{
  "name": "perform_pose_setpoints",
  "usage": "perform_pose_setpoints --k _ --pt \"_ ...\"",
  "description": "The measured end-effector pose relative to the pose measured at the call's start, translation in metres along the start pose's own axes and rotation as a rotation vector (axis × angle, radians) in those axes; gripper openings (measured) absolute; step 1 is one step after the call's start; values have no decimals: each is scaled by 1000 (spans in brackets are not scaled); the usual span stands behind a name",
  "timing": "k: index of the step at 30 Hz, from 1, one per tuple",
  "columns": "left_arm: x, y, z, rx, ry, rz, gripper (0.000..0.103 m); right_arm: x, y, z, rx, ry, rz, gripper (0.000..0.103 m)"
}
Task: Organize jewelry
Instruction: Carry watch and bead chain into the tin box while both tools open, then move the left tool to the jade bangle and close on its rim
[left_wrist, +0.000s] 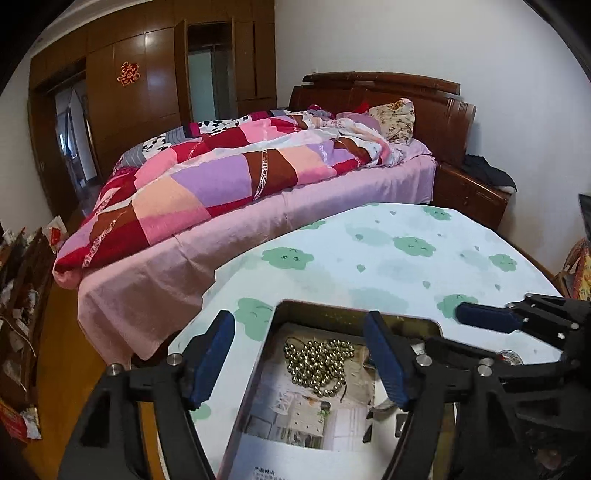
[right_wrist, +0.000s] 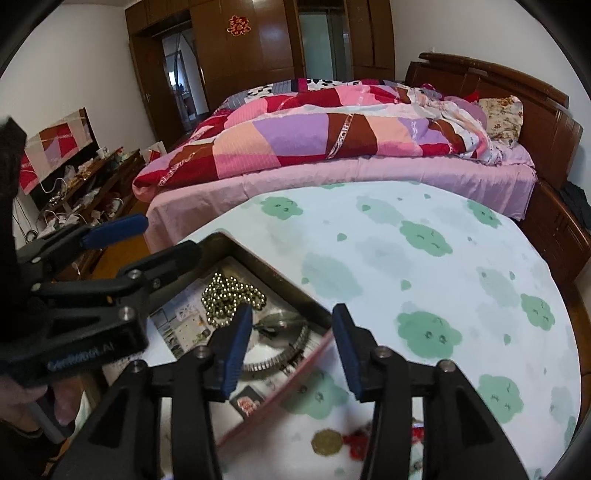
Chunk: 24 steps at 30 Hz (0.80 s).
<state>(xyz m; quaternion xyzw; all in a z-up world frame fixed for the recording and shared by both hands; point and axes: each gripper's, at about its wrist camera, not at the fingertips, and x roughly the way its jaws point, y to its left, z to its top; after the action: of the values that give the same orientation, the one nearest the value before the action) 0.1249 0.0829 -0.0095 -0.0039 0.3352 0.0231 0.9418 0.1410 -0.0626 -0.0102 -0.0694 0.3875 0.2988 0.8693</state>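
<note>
Gold bead necklace (left_wrist: 319, 363) heaped in open tin (left_wrist: 280, 306), apparently loose.

- A red double-happiness paper sign (right_wrist: 238, 25) is hanging on a brown wardrobe door (right_wrist: 258, 48), toward twelve o'clock in the right wrist view and eleven o'clock in the left.
- Pale lettering is showing on the black body of the left gripper (right_wrist: 166, 240), at about eight o'clock; it is too blurred to read.

tin (left_wrist: 402, 320) near end: cut off by the bottom edge
red trinket (right_wrist: 356, 445): blurred, partly behind right gripper's arm
</note>
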Motion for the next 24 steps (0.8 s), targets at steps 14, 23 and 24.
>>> perform_pose_setpoints --k 14,23,24 --pt "-29 -19 -34 -49 -1 -6 72 -60 -58 -28 102 -53 -72 67" --pt "-48 -54 -44 0 -15 -37 72 -71 -77 -72 164 -38 -97 68" --pt "-49 -59 -44 12 -17 -45 72 -73 -80 -78 171 -36 -107 68"
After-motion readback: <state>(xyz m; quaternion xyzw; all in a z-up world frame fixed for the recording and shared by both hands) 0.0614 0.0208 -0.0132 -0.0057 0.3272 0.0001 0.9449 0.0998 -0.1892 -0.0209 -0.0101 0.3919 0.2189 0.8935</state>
